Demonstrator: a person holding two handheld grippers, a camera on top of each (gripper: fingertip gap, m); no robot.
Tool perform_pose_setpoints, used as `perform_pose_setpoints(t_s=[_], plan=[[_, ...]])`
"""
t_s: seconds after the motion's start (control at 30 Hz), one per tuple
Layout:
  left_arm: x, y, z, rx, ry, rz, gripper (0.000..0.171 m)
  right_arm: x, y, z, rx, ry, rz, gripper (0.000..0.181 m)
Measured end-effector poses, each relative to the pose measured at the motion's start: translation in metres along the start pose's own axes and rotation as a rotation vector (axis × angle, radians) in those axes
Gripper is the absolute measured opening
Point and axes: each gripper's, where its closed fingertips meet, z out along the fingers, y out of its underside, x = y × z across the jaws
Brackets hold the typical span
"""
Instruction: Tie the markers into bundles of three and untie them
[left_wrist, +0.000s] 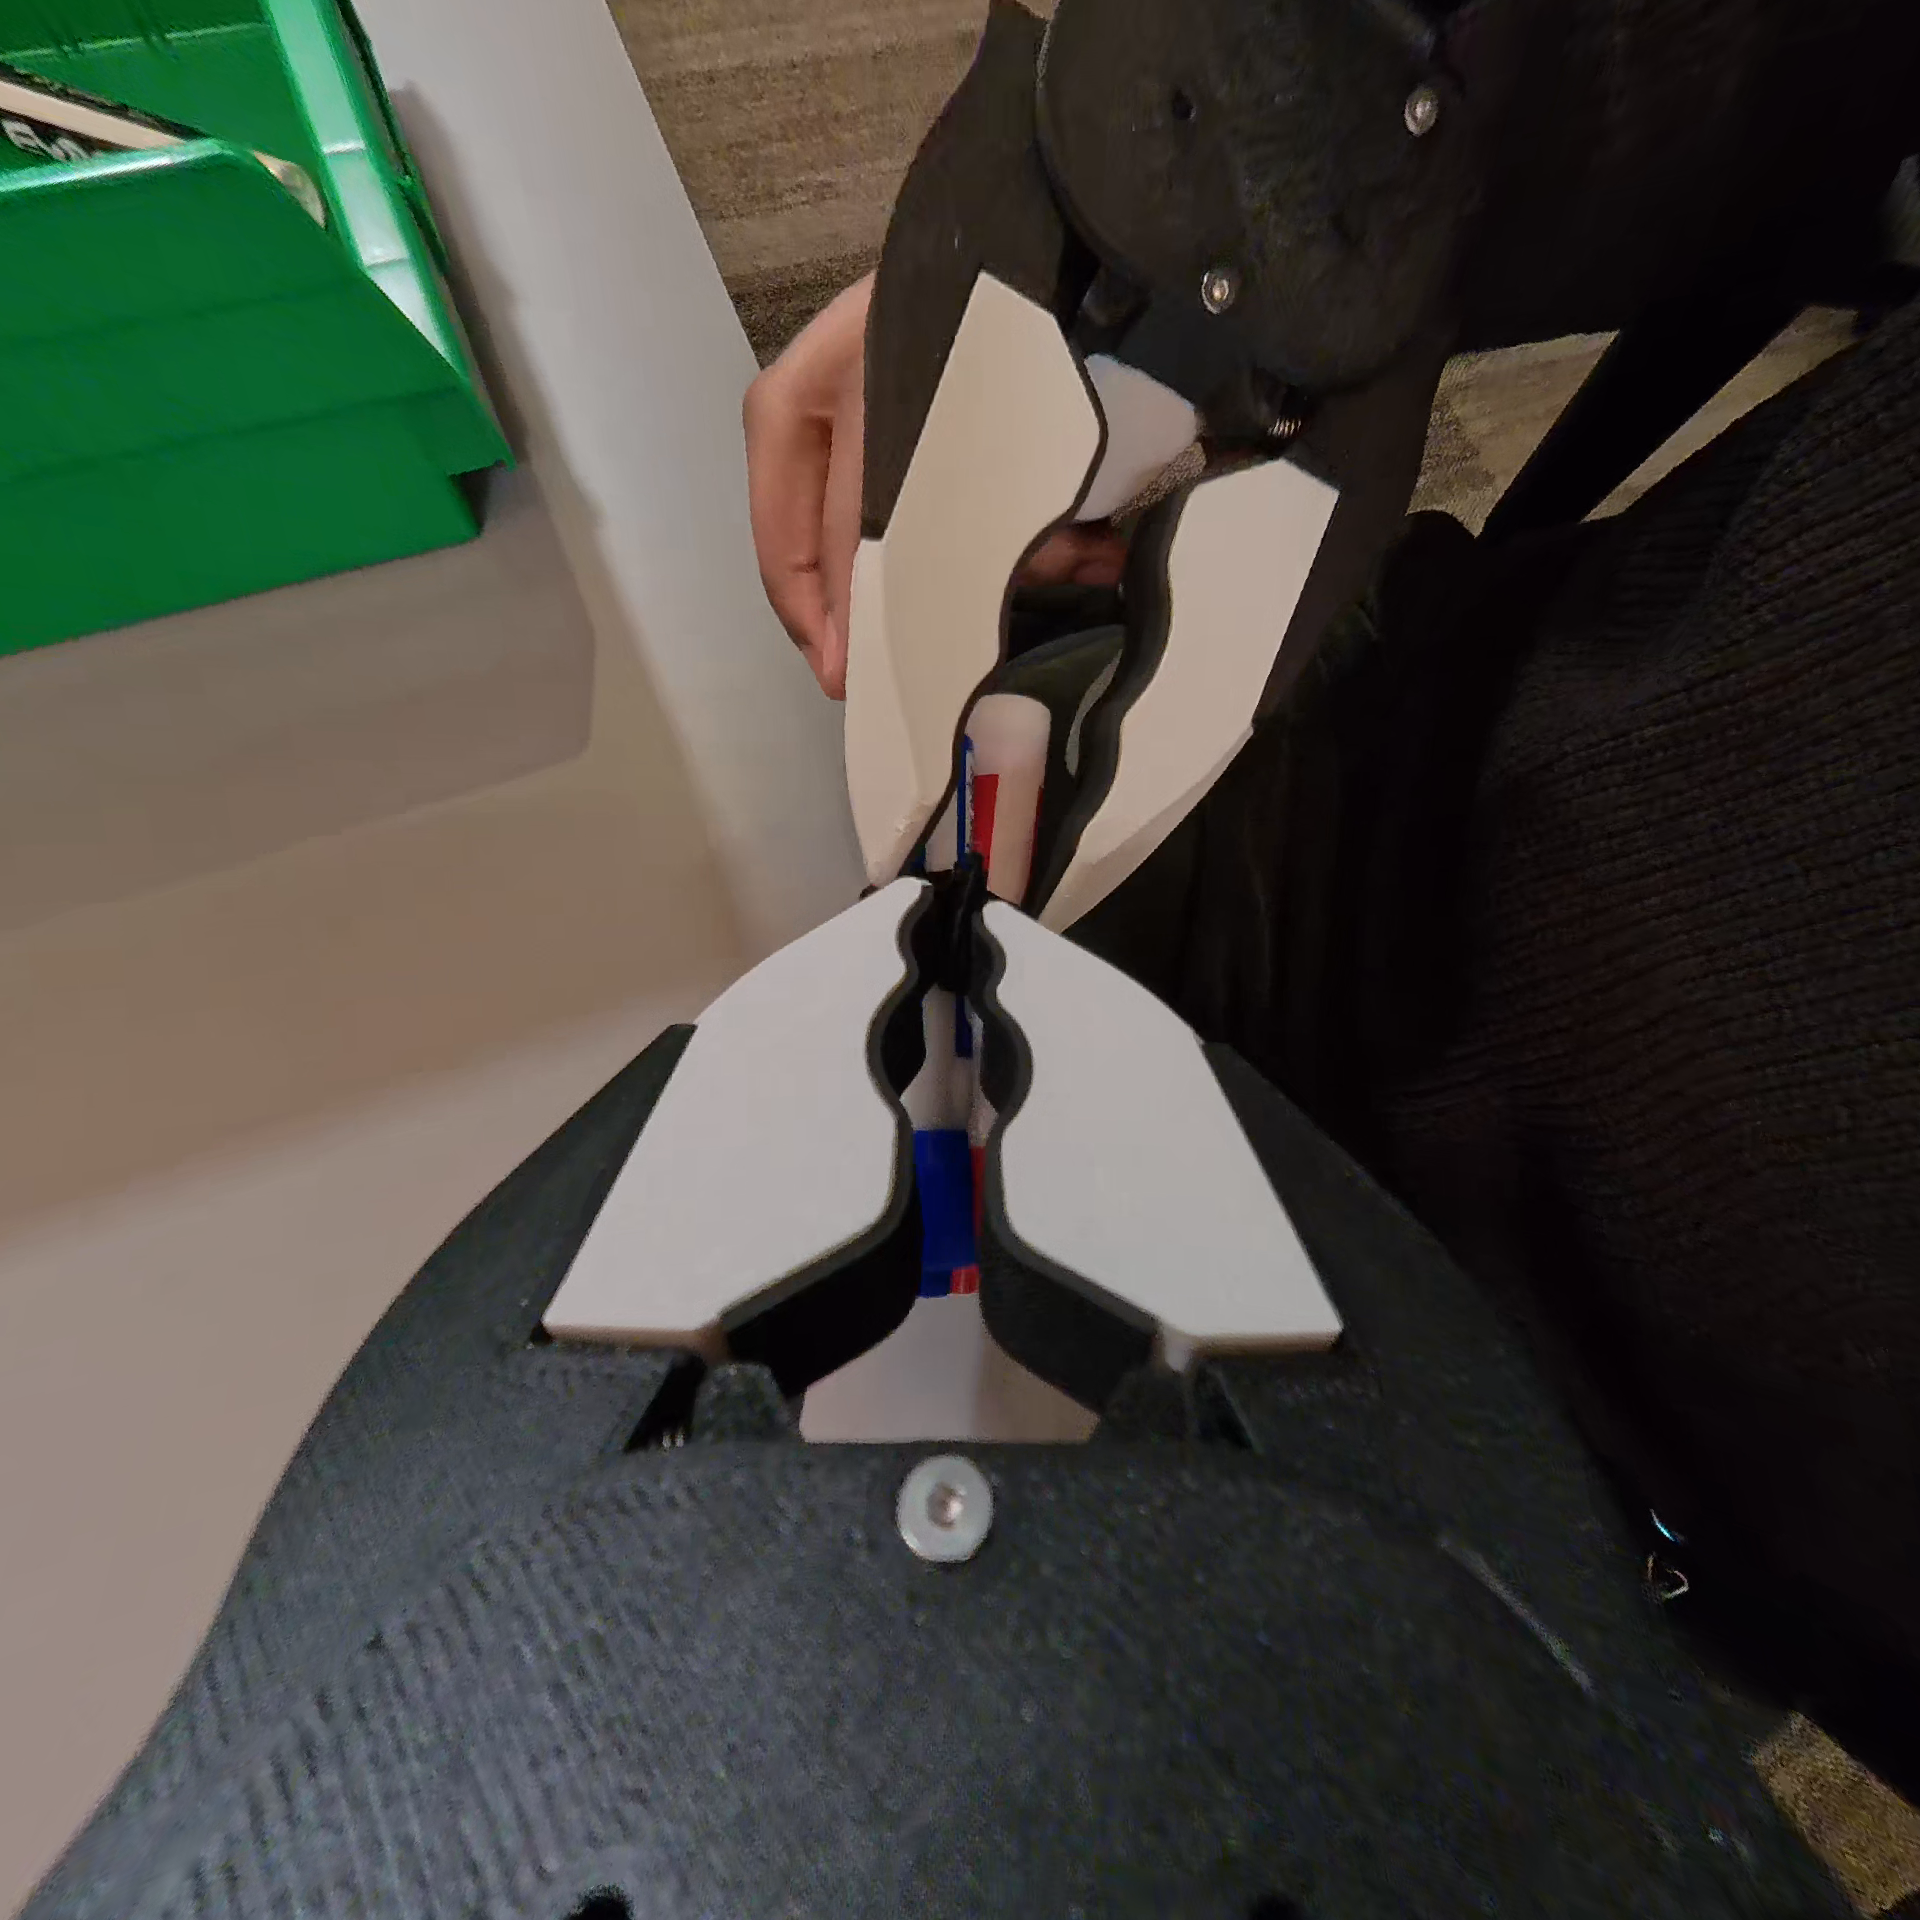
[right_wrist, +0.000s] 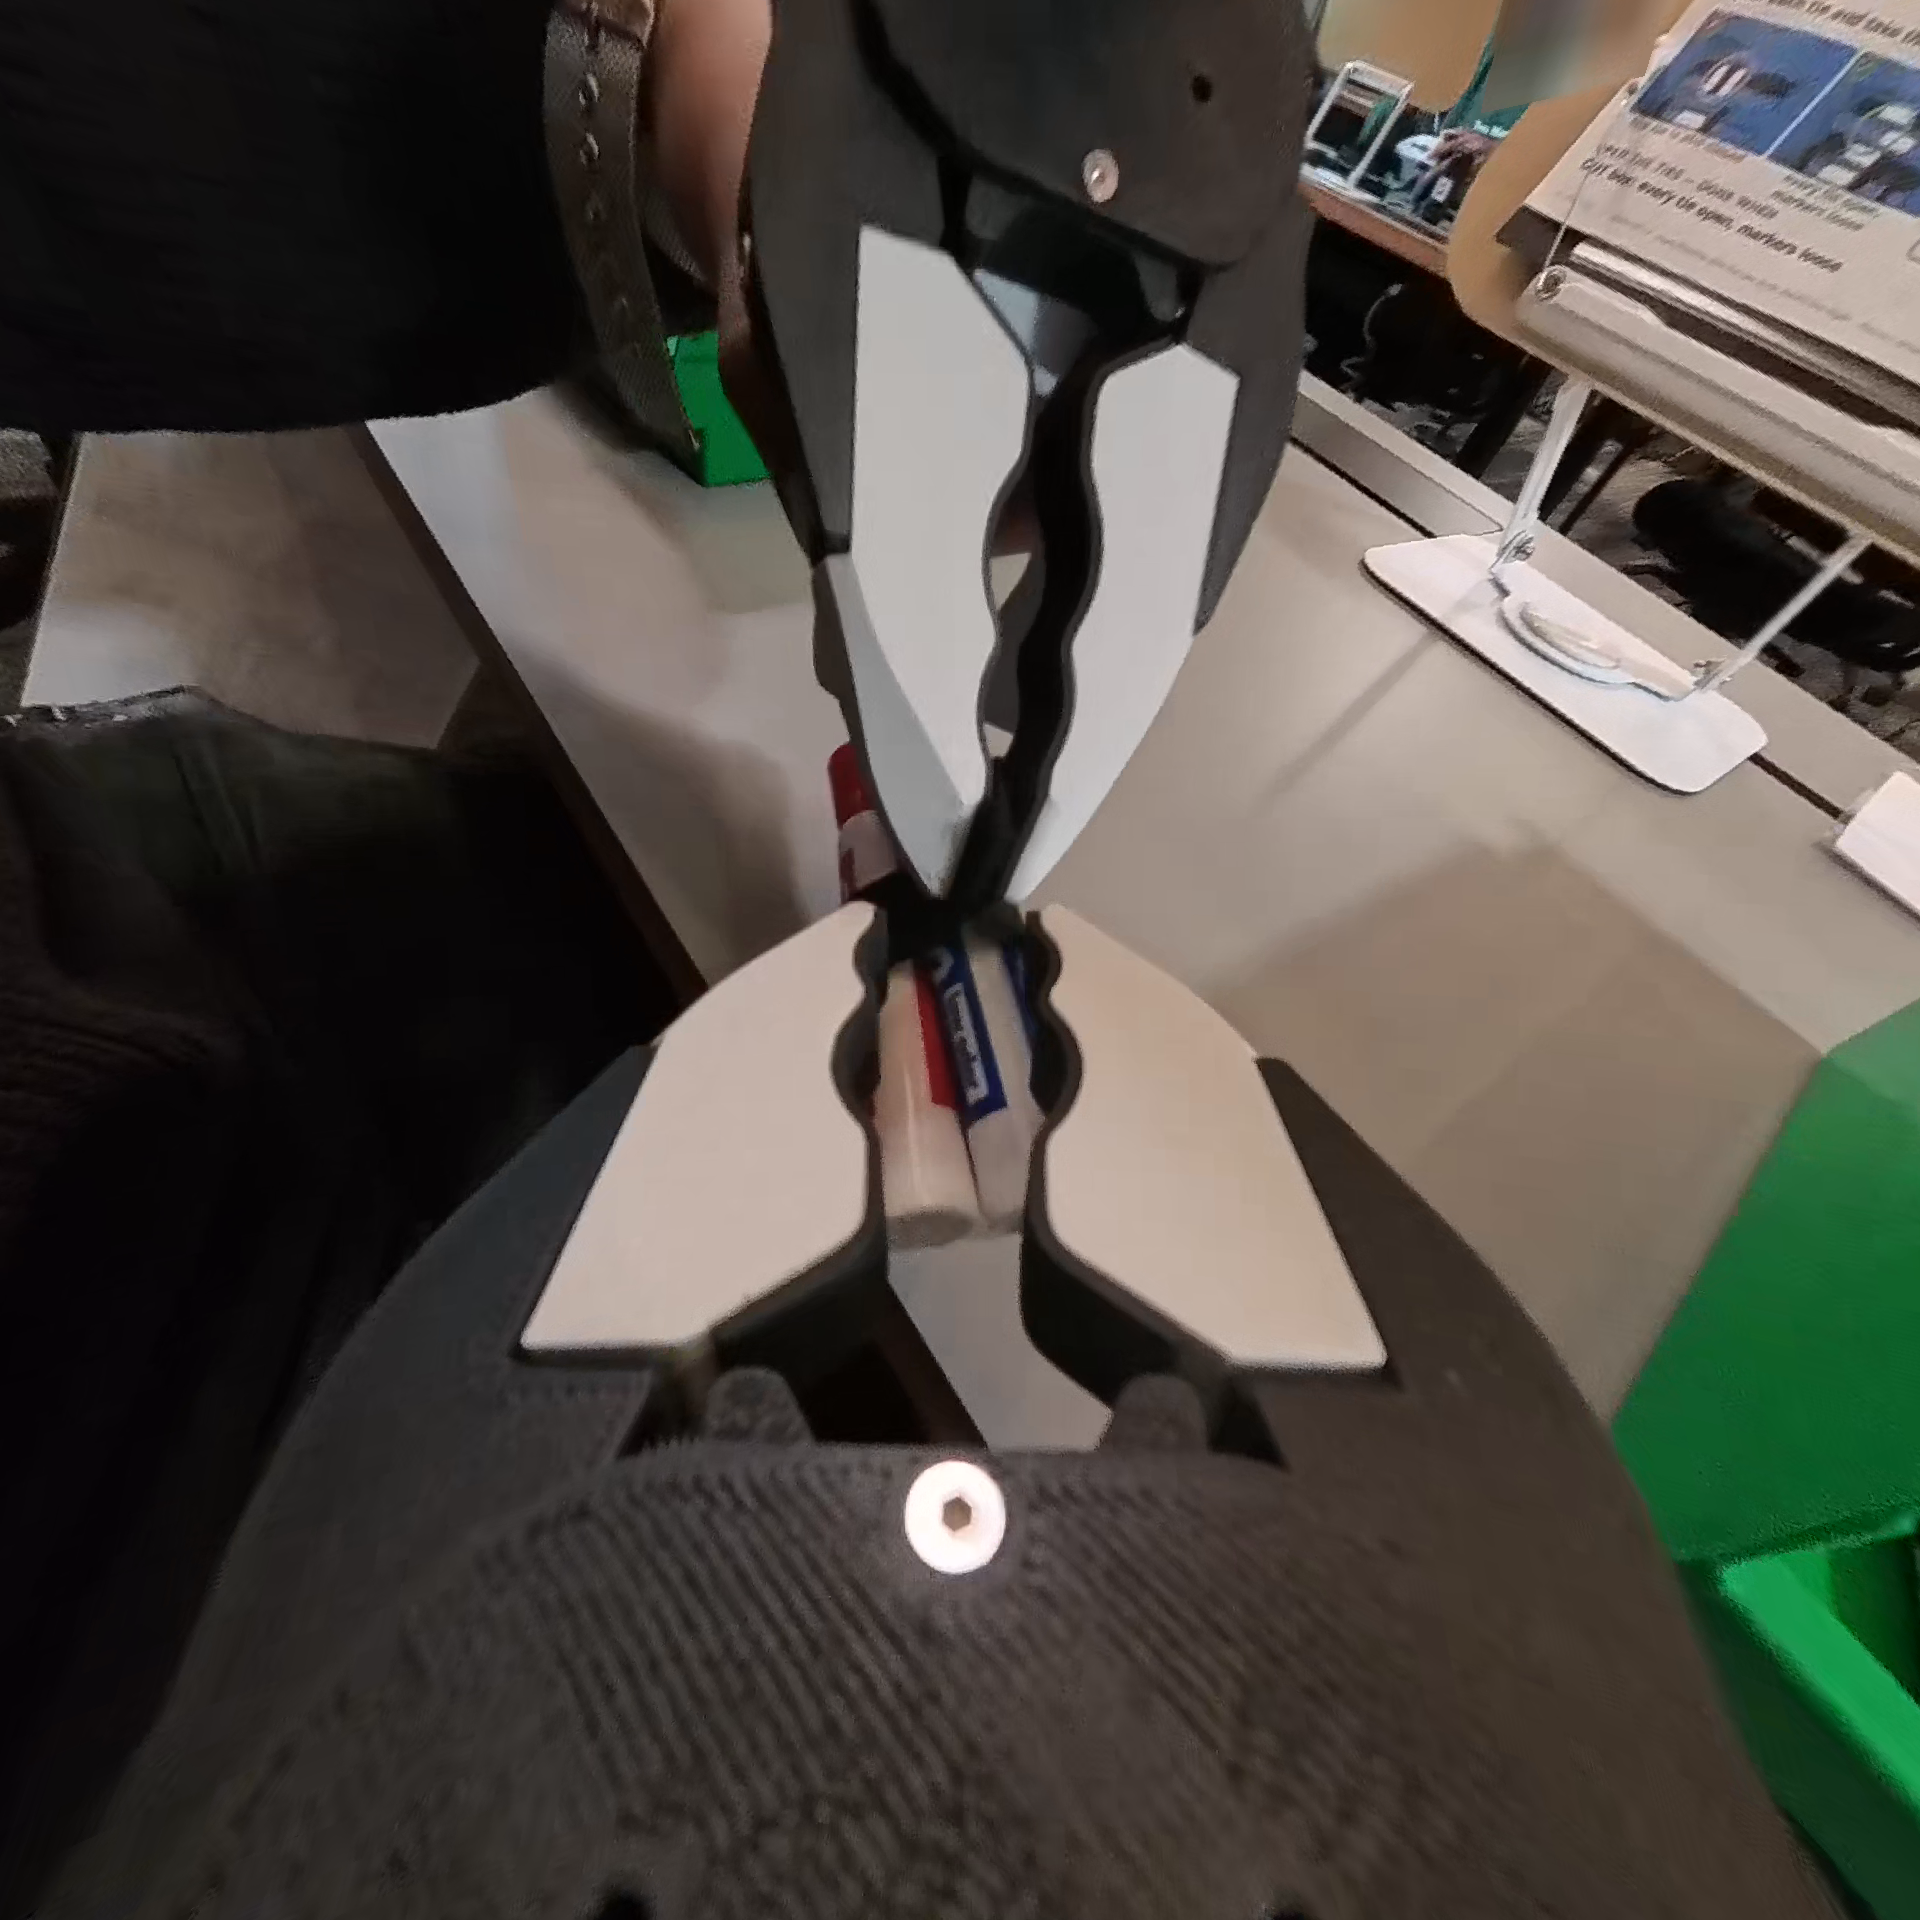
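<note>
A bundle of white markers (right_wrist: 961, 1060) with red and blue labels is bound by a black tie (right_wrist: 925, 920). My right gripper (right_wrist: 956, 920) is shut on the bundle, with the marker ends between its fingers. My left gripper (right_wrist: 982, 873) comes in from above, tip to tip with the right, and is shut on the black tie. In the left wrist view my left gripper (left_wrist: 954, 904) pinches the tie (left_wrist: 956, 940). The right gripper (left_wrist: 968, 888) faces it there and holds the markers (left_wrist: 1003, 800). More of the bundle shows through the gap below my left fingers.
A green bin (left_wrist: 208, 364) stands on the white table (left_wrist: 312, 935) and also shows at the right wrist view's right edge (right_wrist: 1766, 1299). A paper stand (right_wrist: 1662, 260) with a white base (right_wrist: 1558, 644) stands at the back right. A hand (left_wrist: 800, 488) and dark clothing (left_wrist: 1610, 935) are close by. The tips of both grippers are at nearly the same place.
</note>
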Motion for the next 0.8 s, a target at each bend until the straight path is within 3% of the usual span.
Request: perform_pose_setpoints(t_s=[0.8], plan=[[0.0, 0.0, -0.022, 0.092, -0.001, -0.085, 0.008, 0.001, -0.021, 0.008, 0.037, -0.108, 0.127, 0.002]])
